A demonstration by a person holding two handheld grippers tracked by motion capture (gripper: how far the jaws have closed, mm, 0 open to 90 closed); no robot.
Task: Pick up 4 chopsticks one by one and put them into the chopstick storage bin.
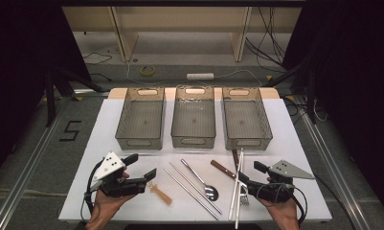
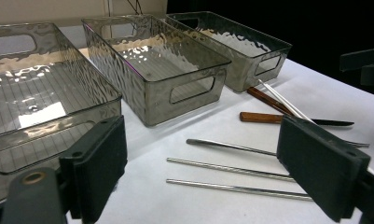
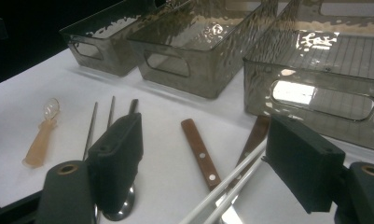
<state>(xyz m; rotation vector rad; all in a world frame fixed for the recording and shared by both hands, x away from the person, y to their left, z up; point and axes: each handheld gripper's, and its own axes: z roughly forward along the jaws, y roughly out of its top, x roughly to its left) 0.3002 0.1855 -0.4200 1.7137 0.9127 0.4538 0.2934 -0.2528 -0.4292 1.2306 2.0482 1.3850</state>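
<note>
Bins first: three smoky clear plastic bins with cut-out handles stand in a row at the far side of the white table (image 1: 108, 143), left bin (image 1: 141, 118), middle bin (image 1: 194, 116), right bin (image 1: 246, 118), all empty. Near them lies the cutlery: two steel chopsticks (image 1: 192, 189), two white chopsticks (image 1: 238, 187) crossing a wooden-handled fork (image 1: 226, 170) and a second dark wooden handle (image 1: 235, 157), one steel spoon (image 1: 200, 179), one small translucent amber plastic spoon (image 1: 160, 193) at the left. Left gripper (image 1: 150, 174) hovers just left of the amber spoon, jaws spread, nothing between them. Right gripper (image 1: 241, 178) sits at the white chopsticks, jaws wide; the right gripper view shows the white sticks running between them, unpinched.
</note>
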